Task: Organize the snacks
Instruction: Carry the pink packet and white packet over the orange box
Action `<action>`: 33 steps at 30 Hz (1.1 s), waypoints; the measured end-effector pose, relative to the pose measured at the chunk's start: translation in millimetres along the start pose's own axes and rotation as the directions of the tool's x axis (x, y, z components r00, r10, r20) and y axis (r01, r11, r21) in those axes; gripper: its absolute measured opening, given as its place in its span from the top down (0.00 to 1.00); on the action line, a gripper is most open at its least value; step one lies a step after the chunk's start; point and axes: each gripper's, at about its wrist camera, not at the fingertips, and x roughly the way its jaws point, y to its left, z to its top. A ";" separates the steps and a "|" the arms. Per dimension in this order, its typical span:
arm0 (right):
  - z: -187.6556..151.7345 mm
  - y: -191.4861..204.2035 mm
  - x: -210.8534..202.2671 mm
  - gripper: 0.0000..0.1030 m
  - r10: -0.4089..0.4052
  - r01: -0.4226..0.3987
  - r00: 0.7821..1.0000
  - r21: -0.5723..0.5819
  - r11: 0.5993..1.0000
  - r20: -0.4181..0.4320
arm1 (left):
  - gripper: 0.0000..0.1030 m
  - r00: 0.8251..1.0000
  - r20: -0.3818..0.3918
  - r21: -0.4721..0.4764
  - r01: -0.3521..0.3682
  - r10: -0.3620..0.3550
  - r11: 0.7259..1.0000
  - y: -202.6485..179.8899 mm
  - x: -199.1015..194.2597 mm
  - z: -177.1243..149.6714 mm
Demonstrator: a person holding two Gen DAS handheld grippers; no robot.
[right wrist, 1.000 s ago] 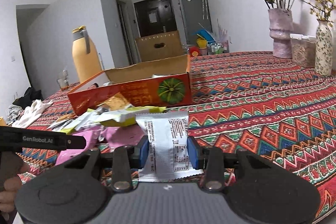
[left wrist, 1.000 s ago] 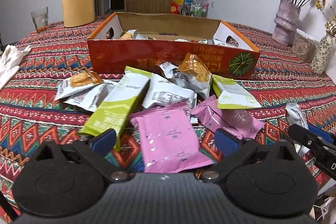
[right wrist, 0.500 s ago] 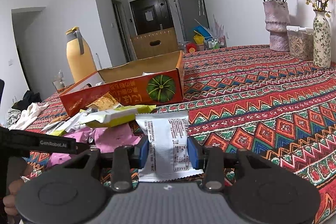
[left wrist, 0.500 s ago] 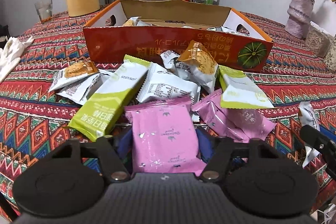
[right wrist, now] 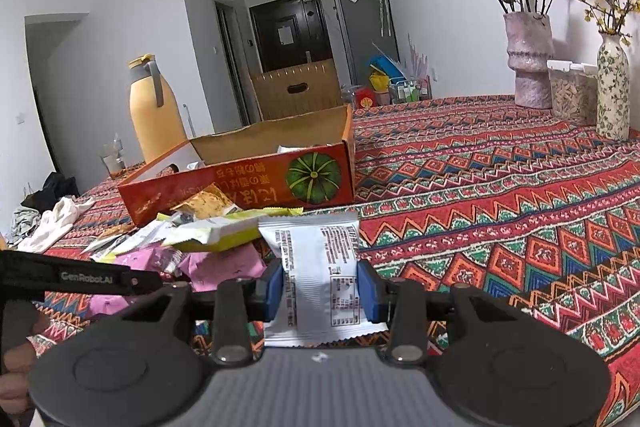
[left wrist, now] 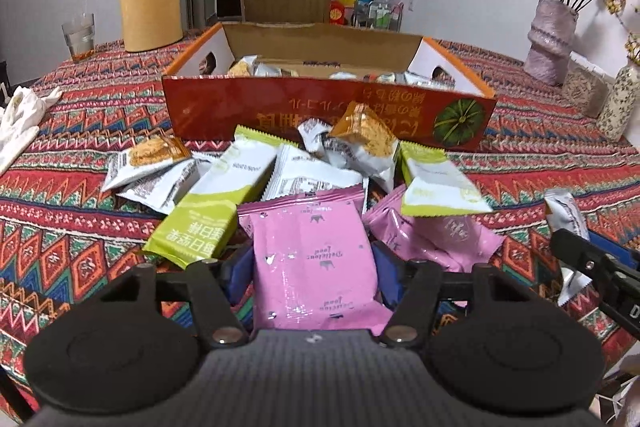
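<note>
several snacks boxed, a pile still waiting, one packet in each of my grips

some wrappers already lie inside the orange box (left wrist: 328,107) at the back of the counter (right wrist: 500,187), but about ten loose packets are still heaped just in front of it. my left hand-held gripper (left wrist: 316,267) has just been closing and now pinches the pink packet (left wrist: 316,259) at the near edge of the heap. my right hand-held gripper (right wrist: 320,287) is clamped on a white packet (right wrist: 316,267) beside the pile. i judge the job under halfway: both packets still have to reach the box, then the green bar (left wrist: 208,207), the second pink one and the rest.
</note>
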 end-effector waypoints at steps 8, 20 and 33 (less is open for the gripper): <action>17.8 11.4 2.0 0.63 0.000 0.001 0.999 -0.027 1.000 0.040 | 0.39 0.998 0.060 -0.007 0.005 -0.005 1.000 9.1 -17.2 15.3; 62.2 32.2 34.1 0.63 0.027 -0.021 0.995 -0.065 0.998 0.097 | 0.39 0.989 0.145 -0.006 0.003 -0.002 1.000 19.6 -20.1 62.6; 119.3 48.6 90.5 0.63 0.051 -0.035 0.989 -0.110 0.993 0.141 | 0.39 0.974 0.224 -0.023 -0.013 0.018 1.000 30.6 2.0 130.9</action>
